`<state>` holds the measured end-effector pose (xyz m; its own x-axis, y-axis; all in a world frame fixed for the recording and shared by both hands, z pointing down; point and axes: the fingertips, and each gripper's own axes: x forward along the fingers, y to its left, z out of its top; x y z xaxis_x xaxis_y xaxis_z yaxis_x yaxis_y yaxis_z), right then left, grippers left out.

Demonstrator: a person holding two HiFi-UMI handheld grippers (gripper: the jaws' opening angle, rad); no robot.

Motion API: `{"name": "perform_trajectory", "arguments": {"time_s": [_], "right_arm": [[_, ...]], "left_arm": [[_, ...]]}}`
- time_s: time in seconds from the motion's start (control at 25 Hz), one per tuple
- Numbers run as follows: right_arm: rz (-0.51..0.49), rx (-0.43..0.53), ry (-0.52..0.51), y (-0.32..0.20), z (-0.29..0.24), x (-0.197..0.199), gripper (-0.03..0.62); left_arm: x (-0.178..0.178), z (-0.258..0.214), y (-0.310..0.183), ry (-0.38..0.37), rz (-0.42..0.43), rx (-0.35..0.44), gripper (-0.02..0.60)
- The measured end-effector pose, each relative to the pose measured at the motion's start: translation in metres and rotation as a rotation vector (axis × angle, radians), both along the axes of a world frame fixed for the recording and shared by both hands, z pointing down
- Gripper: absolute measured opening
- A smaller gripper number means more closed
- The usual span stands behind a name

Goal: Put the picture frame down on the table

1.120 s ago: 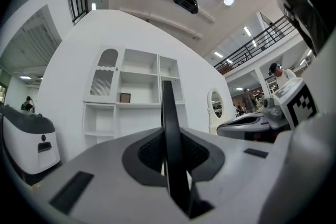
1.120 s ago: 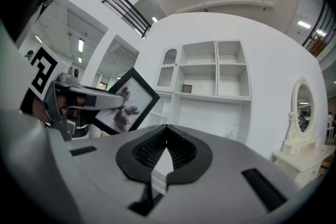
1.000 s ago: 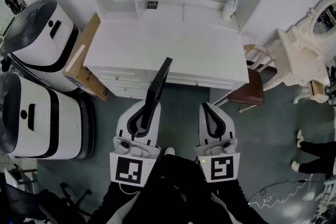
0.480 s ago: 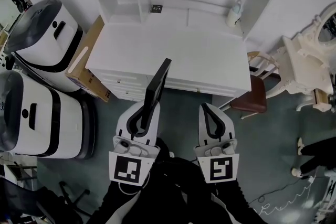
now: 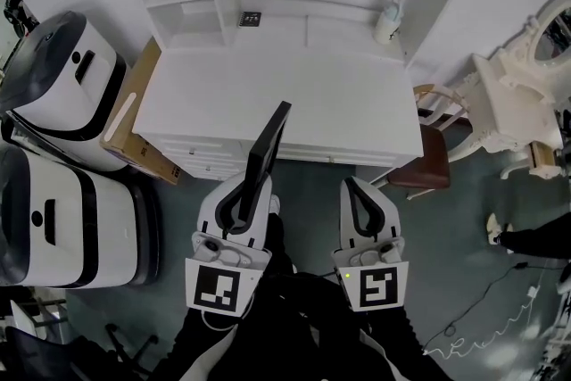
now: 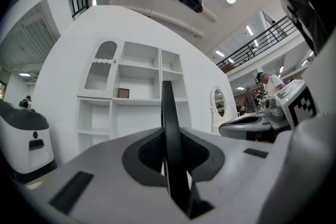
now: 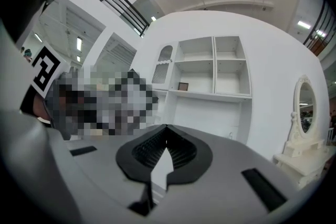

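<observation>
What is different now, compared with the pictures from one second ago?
Both grippers have come a little closer to the white table, carrying the picture frame with them. Unchanged: the left gripper clamps the frame on edge; the right gripper is shut and empty; nothing set down.

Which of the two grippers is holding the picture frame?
The left gripper, at the head view's left: its jaws clamp the dark picture frame, which stands edge-on. The right gripper has its jaws closed on nothing.

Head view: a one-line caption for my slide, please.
Left gripper holds a black picture frame upright before the white table.
</observation>
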<state>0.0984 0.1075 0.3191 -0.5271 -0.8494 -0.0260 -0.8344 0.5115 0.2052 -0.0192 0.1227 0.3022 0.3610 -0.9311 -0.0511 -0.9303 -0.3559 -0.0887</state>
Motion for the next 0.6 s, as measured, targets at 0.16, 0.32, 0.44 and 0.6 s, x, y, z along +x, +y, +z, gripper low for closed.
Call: {"name": "perform_trajectory", "arguments": {"time_s": [0.16, 0.32, 0.44, 0.6], "right_arm": [[0.027, 0.012, 0.013, -0.026, -0.002, -0.003, 0.002], [0.04, 0.012, 0.026, -0.057, -0.004, -0.012, 0.002], [0.041, 0.016, 0.03, -0.082, -0.008, -0.021, 0.002], [0.065, 0.002, 0.035, -0.116, -0.01, -0.03, 0.002]], "left_arm": [[-0.004, 0.002, -0.029, 0.009, 0.021, -0.008, 0.043], [-0.008, -0.001, -0.065, 0.014, 0.045, -0.008, 0.043], [-0.014, -0.003, -0.092, 0.014, 0.065, -0.01, 0.043], [-0.021, -0.005, -0.129, 0.022, 0.088, -0.012, 0.043]]}}
